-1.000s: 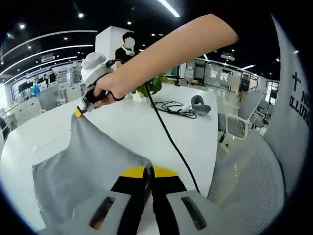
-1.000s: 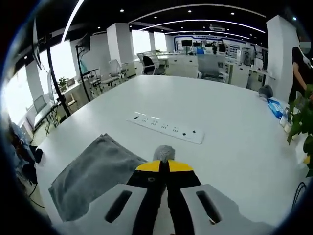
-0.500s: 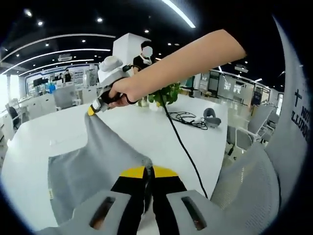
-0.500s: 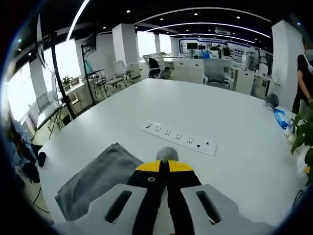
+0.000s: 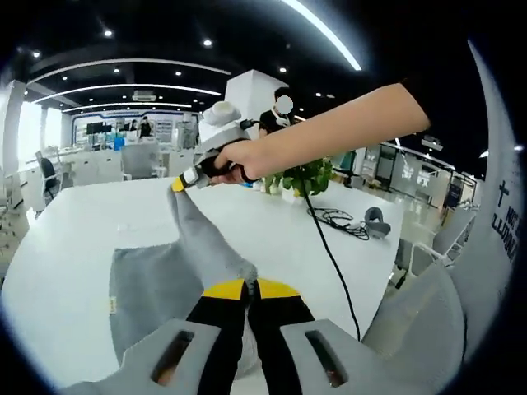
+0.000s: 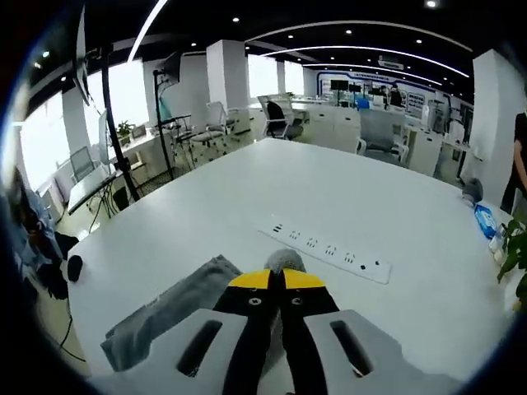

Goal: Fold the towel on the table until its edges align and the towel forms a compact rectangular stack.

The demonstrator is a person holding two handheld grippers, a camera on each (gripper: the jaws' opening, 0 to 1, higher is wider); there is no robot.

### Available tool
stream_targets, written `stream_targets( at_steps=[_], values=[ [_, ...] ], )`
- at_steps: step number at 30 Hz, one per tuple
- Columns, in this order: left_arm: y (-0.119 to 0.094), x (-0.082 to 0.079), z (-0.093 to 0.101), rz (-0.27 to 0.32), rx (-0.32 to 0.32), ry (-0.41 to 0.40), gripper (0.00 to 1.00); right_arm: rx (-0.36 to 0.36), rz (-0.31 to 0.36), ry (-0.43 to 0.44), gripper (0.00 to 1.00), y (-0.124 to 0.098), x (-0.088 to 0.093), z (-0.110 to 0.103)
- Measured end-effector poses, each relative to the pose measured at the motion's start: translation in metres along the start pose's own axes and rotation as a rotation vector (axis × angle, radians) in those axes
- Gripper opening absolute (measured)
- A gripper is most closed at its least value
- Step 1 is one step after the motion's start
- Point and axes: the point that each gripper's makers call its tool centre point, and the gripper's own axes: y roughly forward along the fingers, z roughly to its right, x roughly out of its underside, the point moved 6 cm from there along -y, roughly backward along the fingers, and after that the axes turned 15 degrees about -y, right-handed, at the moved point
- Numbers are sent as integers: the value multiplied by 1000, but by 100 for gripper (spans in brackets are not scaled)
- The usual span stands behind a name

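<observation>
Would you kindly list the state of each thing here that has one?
towel: partly lifted off the table, two corners pinched
left gripper: shut on towel
right gripper: shut on towel
power strip: flat on table, sockets empty
black cable: coiled loosely

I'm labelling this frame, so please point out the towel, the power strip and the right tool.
towel [image 5: 144,284], left gripper view, flat grey part lying on the table.
power strip [image 6: 329,248], right gripper view, middle of its white top face.
right tool [image 5: 178,183], left gripper view, yellow tips pinching a towel corner.

power strip, plant, cable
</observation>
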Motion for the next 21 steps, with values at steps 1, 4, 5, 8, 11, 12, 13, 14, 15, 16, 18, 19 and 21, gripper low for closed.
stream_targets(
  at_steps=[1, 4, 5, 8, 11, 12, 13, 14, 15, 16, 18, 19, 21],
  values=[
    [-2, 1, -4, 5, -12, -11, 4, -2, -1, -3, 0, 2, -1, -2],
    [-11, 3, -15, 14, -41, -42, 4, -10, 2, -7, 0, 6, -6, -11],
    [-15, 4, -20, 22, -49, -56, 4, -12, 3, -6, 0, 7, -7, -13],
    [-22, 3, -27, 34, -68, -72, 4, -18, 6, -4, 0, 13, -11, -19],
    [-27, 4, -34, 38, -83, -87, 4, -28, 4, -4, 0, 18, -14, -28],
    [-29, 4, -37, 41, -88, -93, 4, -30, 4, -6, 0, 22, -16, -27],
    [-30, 3, -38, 42, -89, -94, 4, -32, 4, -8, 0, 24, -17, -28],
    [-32, 3, -40, 44, -93, -100, 4, -34, 3, -10, 0, 26, -18, -33],
    [-34, 3, -42, 49, -98, -103, 4, -36, 2, -12, 0, 27, -18, -35],
    [-35, 3, -44, 50, -101, -105, 4, -38, -1, -15, 0, 32, -19, -36],
    [-37, 4, -46, 54, -109, -111, 4, -44, -3, -15, 0, 38, -20, -41],
    [-41, 6, -50, 54, -114, -114, 4, -48, -7, -22, 0, 40, -21, -43],
    [-46, 8, -54, 56, -123, -122, 4, -53, -13, -25, 0, 46, -22, -47]
  ],
)
